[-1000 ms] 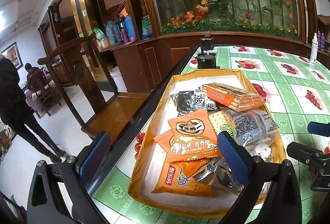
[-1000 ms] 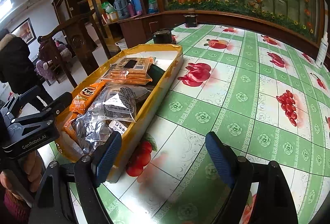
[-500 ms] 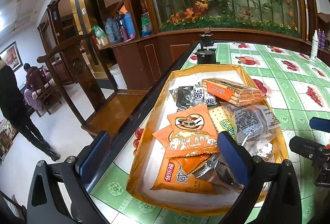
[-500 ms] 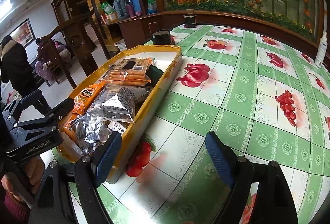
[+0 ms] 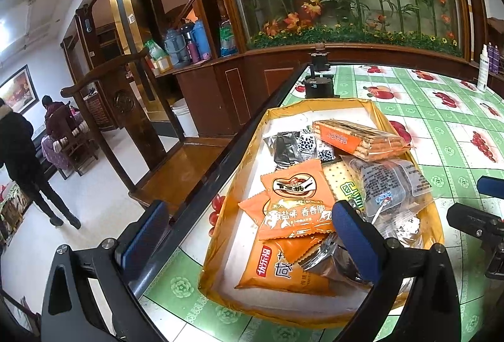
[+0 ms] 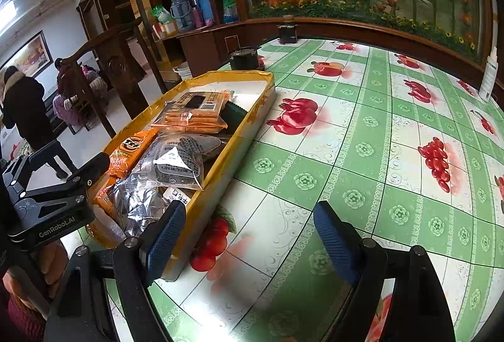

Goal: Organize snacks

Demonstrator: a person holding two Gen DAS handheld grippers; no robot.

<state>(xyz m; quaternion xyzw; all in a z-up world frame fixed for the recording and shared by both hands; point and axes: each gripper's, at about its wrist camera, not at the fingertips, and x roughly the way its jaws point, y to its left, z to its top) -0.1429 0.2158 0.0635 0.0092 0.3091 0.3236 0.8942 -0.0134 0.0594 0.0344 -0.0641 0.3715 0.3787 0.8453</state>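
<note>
Left wrist view, left to right: left gripper point(image 5: 249, 234) jaws spread wide, pinching nothing; left finger hangs off the tabletop edge over the floor, right finger over the near end of the yellow tray point(image 5: 220, 234); orange snack packs point(image 5: 294, 206) sit centre frame, just ahead of the jaws; clear bag point(image 5: 390, 184) right of them; cracker sleeve point(image 5: 356, 140) further up the frame, lying crosswise; black-and-white packets point(image 5: 296, 146) left of it. Tray long axis runs away from the camera, roughly along the jaw line.

Right wrist view: tray at left of frame; right gripper point(image 6: 249, 234) jaws also spread, empty, hovering over bare green tabletop point(image 6: 362, 134) beside the tray.

Judgement: left gripper is nearer the snacks; the orange packs are the likely first pick. In the way: packs overlap, so a pinch may drag neighbours. Black pots point(image 5: 318, 85) beyond the tray's far end, well apart.
</note>
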